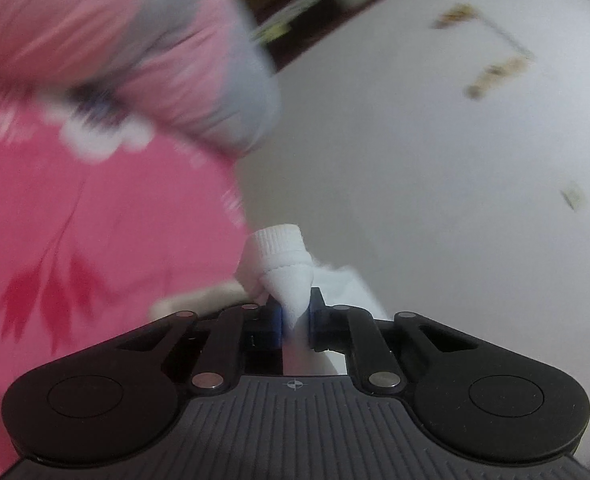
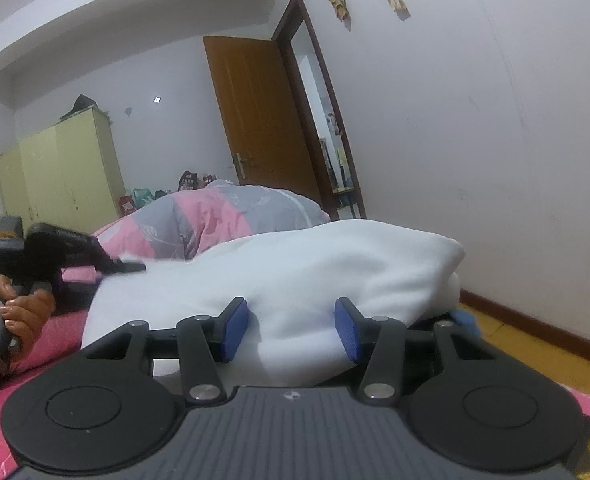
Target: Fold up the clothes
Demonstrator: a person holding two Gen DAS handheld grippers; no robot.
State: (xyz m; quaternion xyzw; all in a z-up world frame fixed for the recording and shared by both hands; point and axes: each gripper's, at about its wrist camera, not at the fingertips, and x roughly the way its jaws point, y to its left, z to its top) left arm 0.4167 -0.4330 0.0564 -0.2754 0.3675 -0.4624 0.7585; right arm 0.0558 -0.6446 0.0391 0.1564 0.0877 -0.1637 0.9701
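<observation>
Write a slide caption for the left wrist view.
Left gripper pinching a white garment above the pink bedsheet.

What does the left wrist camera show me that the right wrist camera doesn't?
Left wrist only: the left claw shut on a bunched tip of the white garment.

Right wrist only: the right claw open, its blue pads either side of the garment's bulk; the hand holding the other tool; wardrobe and door.

Both: white garment, pink bedsheet, pink-and-grey quilt.
</observation>
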